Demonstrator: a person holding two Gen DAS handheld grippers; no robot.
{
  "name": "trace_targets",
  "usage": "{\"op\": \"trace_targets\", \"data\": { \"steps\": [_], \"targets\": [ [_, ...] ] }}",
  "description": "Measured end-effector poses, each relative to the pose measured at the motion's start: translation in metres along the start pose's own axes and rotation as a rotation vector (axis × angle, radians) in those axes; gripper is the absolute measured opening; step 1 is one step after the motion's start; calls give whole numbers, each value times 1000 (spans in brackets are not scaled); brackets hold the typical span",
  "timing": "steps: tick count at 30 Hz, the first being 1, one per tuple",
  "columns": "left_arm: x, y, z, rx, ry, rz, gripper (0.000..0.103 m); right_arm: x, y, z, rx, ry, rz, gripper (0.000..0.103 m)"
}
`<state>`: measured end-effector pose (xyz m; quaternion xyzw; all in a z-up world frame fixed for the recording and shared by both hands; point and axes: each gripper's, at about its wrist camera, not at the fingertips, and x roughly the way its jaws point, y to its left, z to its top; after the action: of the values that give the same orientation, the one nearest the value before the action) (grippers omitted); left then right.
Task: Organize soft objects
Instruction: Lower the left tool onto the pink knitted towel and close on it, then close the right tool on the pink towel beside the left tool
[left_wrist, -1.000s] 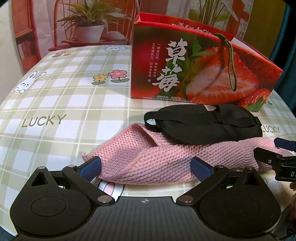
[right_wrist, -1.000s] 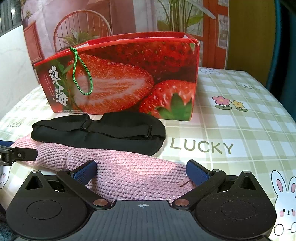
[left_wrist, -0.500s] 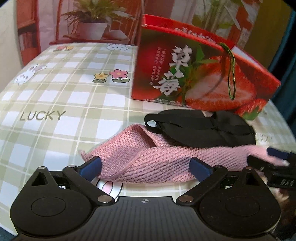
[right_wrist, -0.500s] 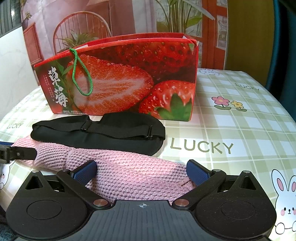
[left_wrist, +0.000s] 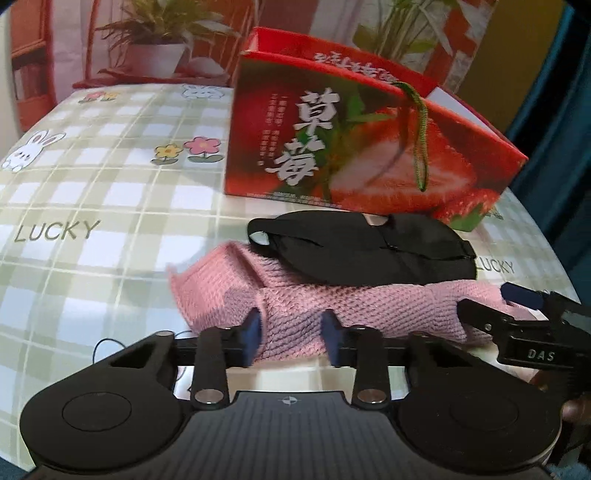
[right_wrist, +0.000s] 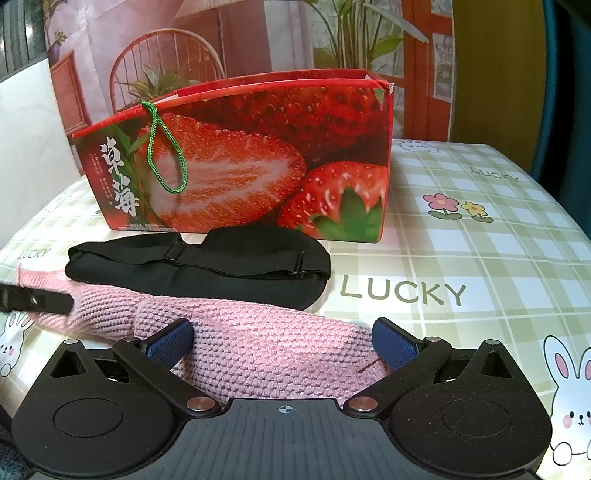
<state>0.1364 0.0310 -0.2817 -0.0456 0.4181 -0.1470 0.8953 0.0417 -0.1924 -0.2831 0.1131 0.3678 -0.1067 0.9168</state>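
Note:
A pink knitted cloth (left_wrist: 332, 299) lies along the near side of the table, with a black eye mask (left_wrist: 369, 254) resting on its far edge. My left gripper (left_wrist: 293, 332) has closed in on the cloth's left part, its blue pads pinching the fabric. My right gripper (right_wrist: 284, 341) is open with the cloth's right end (right_wrist: 266, 339) between its pads. The mask also shows in the right wrist view (right_wrist: 207, 266). The right gripper shows at the right of the left wrist view (left_wrist: 517, 306).
A red strawberry box (left_wrist: 362, 147) with a green cord stands open-topped just behind the mask; it also shows in the right wrist view (right_wrist: 251, 166). The table (left_wrist: 92, 199) wears a green checked cloth with rabbits and "LUCKY". A potted plant (left_wrist: 155, 48) stands far back.
My left gripper's jaws have closed from wide open onto the pink cloth, and the cloth's left end has bunched and lifted. The right gripper has stayed open and barely moved.

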Motion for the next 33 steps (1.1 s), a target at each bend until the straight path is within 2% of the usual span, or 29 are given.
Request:
{"op": "trace_targets", "data": {
  "steps": [1,11,14,20,22,25,26,27,29,31,33],
  "targets": [
    [0,0,-1,2,0,-6,26,0,0,0,0,-1,1,103],
    [3,10,-3,-18,-2,-33,26,1,0,3,1,6,9,103],
    [4,15,-2,-38,-2,-51,26,-3,-2,9,39,23,-6,103],
    [3,16,-4,-35,-8,-64,26,-24,-3,16,61,-33,-54,102],
    [3,18,-4,-46,-11,-73,27,-30,-3,16,62,-45,-46,99],
    [2,23,-4,-69,-10,-89,27,-34,1,16,38,-26,-24,89],
    [2,22,-4,-68,-9,-88,27,-33,3,16,24,-12,-9,82],
    [2,22,-4,-63,-9,-84,27,-34,5,15,10,1,7,71],
    [2,20,-4,-50,-10,-77,27,-28,9,13,-1,57,32,61],
    [1,19,-5,-46,-13,-75,27,-20,10,8,6,99,22,61],
    [1,20,-5,-51,-16,-78,27,-17,8,6,28,95,20,62]
  ]
}}
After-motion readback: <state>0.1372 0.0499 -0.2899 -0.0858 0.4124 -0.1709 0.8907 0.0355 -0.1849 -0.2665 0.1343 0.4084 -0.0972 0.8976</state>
